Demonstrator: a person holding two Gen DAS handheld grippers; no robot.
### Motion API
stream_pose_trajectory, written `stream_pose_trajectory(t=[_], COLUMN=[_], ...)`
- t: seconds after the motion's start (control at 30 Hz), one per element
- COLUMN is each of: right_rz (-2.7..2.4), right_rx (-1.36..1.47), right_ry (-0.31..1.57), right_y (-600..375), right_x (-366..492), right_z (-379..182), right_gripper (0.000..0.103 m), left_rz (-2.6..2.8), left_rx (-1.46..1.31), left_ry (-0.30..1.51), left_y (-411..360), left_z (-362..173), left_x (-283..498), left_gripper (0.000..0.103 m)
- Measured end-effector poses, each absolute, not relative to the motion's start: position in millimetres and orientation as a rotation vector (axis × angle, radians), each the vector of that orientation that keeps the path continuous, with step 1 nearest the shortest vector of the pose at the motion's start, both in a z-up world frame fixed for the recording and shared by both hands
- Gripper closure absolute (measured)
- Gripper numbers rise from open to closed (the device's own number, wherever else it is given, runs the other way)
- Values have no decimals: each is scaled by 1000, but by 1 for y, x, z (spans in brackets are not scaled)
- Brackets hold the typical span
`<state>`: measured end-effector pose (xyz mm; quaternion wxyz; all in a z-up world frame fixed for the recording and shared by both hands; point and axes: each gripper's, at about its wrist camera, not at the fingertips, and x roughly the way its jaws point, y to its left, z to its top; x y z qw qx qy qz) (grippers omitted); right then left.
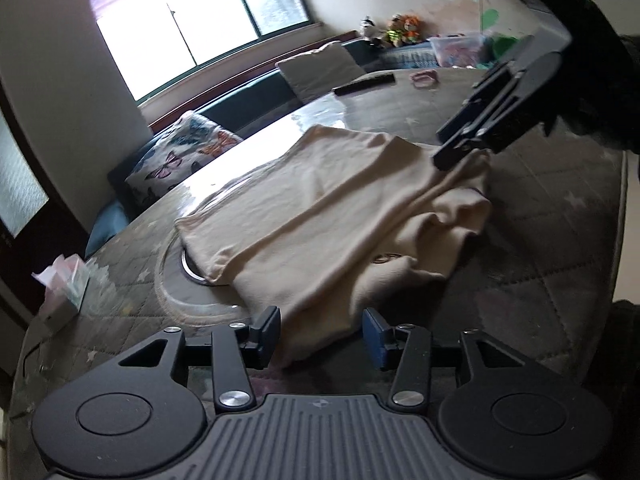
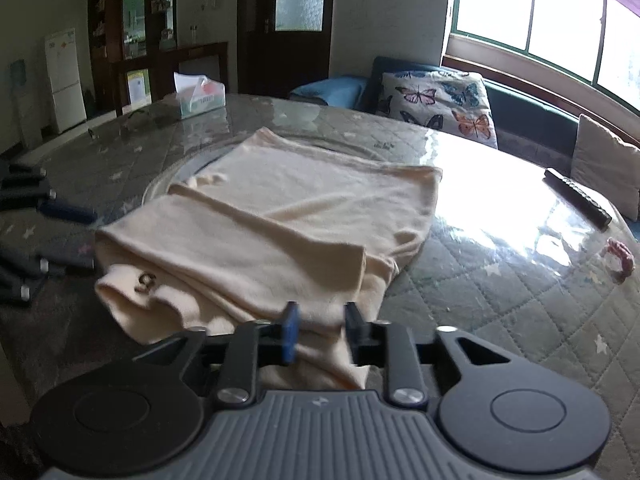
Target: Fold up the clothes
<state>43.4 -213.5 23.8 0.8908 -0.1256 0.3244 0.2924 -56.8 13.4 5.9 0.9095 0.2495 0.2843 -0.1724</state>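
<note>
A cream-coloured garment (image 1: 320, 216) lies partly folded on a round table (image 1: 540, 240) covered with a grey quilted cloth under a glossy clear sheet. One end of it overlaps the ring of a glass turntable (image 1: 180, 292) set into the tabletop. A small dark embroidered mark shows on a rumpled fold at the garment's near side in the right wrist view.

The left gripper (image 1: 322, 336) sits low at the garment's edge with its jaws partly open. The fabric's corner lies in the gap between the two pads, and neither pad presses on it.

The right gripper (image 2: 320, 328) is also partly open. A bunched fold of the cream cloth runs between its blue pad and its black pad; the cloth looks loose there, with a gap beside each pad. In the left wrist view the right gripper (image 1: 464, 148) shows from the side, tilted down over the garment's far corner.

Around the table: a tissue box (image 2: 200, 96) at the far rim, a dark remote control (image 2: 576, 196) near the bright window reflection, and a small pink object (image 2: 620, 260) beside the edge. A butterfly-print cushion (image 2: 440, 100) rests on the bench under the window (image 1: 192, 20).
</note>
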Motion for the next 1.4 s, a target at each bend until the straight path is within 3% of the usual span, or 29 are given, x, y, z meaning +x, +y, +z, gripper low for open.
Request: stream_pose_trajectory(t=[0.27, 0.43, 0.57, 0.73, 0.97, 1.1, 1.2, 1.27, 1.4], right_rz=[611, 626, 665, 737, 806, 808, 807, 797, 803], right_rx=[-275, -321, -394, -482, -593, -595, -578, -551, -487], right_ry=[707, 672, 646, 621, 545, 534, 564, 594, 623], right_y=[-214, -220, -221, -216, -194, -184, -183, -186, -192], right_x=[45, 34, 23, 10, 4, 17, 29, 35, 39], right_z=[16, 28, 32, 31, 17, 12, 8, 6, 11], right_gripper=[63, 52, 40, 33, 32, 42, 60, 82, 91], left_rz=[-390, -410, -425, -408, -405, -410, -406, -403, -392], left_rx=[569, 560, 475, 366, 285, 267, 273, 292, 355], left_ry=[542, 529, 539, 542, 561, 572, 583, 583, 559], left_y=[-5, -8, -1, 8, 14, 18, 21, 21, 18], left_z=[-5, -6, 3, 22, 35, 36, 32, 29, 21], left_x=[-54, -51, -43, -25, 2, 5, 2, -2, -18], left_gripper=[55, 69, 90, 92, 92, 92, 89, 88, 80])
